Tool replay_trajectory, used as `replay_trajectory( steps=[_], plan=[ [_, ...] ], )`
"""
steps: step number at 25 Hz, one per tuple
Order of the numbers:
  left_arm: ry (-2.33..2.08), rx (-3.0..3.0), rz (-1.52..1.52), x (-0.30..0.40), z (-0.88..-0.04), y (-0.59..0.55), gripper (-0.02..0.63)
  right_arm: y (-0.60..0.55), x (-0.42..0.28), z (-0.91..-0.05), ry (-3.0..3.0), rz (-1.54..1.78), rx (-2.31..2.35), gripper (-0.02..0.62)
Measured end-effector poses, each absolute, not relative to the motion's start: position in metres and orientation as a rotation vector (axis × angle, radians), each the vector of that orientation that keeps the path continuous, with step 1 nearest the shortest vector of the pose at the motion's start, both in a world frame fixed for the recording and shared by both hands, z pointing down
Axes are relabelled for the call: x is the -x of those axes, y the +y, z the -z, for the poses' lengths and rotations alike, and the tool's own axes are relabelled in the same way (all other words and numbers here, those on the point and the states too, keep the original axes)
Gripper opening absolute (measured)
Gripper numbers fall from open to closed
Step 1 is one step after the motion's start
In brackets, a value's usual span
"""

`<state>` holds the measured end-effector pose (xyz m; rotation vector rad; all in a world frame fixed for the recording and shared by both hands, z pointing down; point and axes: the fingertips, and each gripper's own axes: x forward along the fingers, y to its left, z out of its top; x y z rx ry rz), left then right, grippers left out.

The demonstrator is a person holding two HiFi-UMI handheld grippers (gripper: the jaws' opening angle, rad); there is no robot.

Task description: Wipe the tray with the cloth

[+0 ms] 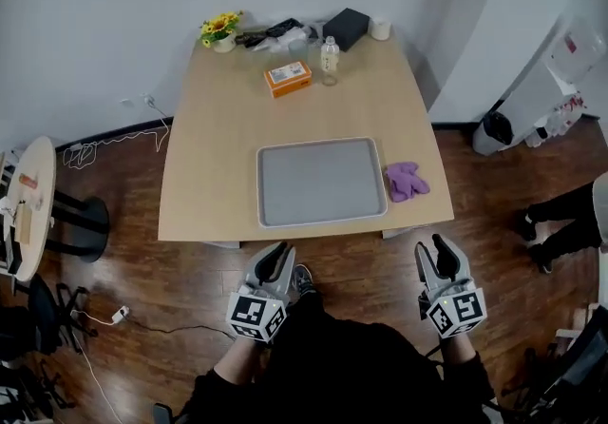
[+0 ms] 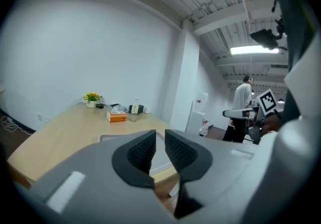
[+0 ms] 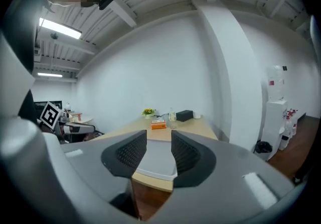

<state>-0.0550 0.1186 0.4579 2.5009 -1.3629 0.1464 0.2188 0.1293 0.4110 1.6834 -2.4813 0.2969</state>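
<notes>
Nearest are the two tongs, held side by side above the wooden floor (image 1: 190, 279), just before the near edge of the bench (image 1: 214, 151) and not over it. The left tongs (image 1: 274, 256) are released: the jaws stand a little apart and nothing is between them. The right tongs (image 1: 439, 249) are released too, with a somewhat wider gap, and also empty. Both point toward the bench and slightly downward. The bench is of pale wood and stands against the far wall. On it, close to the near edge and a little right of the middle, lies the grey tray (image 1: 321, 183), flat and with nothing on it. At the far edge stands a black box (image 1: 346, 28). An orange box (image 1: 288, 78) lies a little nearer than it and to its left. The purple cloth (image 1: 407, 181) lies crumpled on the bench just beside the right side of the tray; whether it touches the rim I cannot tell. A clear bottle (image 1: 330, 61) stands upright just right of the orange box. A small pot of yellow flowers (image 1: 220, 28) is at the far left corner.
</notes>
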Motion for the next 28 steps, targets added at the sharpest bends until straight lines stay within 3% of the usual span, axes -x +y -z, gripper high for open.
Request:
replay_trajectory(
  steps=[2, 8, 15, 18, 23, 28],
  plan=[
    [-1.321, -2.504, -0.205, 0.072, -0.472, 0.084, 0.037, 0.095, -0.216, -0.422, -2.406, -0.297, -1.682, 0.172],
    [-1.348, -2.356, -0.421, 0.129, -0.547, 0.013, 0.037, 0.005, -0.246, -0.502, -2.199, -0.401, -1.666, 0.147],
    [-1.442, -2.162, -0.362, 0.134, -0.557, -0.005, 0.038, -0.096, -0.31, -0.643, -1.886, -0.767, -1.58, 0.35],
    [-1.45, -2.137, -0.375, 0.133, -0.557, -0.004, 0.038, -0.106, -0.314, -0.678, -1.807, -0.845, -1.482, 0.353],
    [-1.514, -2.058, -0.394, 0.147, -0.565, -0.016, 0.038, -0.106, -0.298, -0.691, -1.831, -0.845, -1.348, 0.167],
    [-1.52, -2.028, -0.551, 0.159, -0.594, -0.037, 0.051, -0.105, -0.301, -0.691, -1.841, -0.847, -1.342, 0.136]
  ],
)
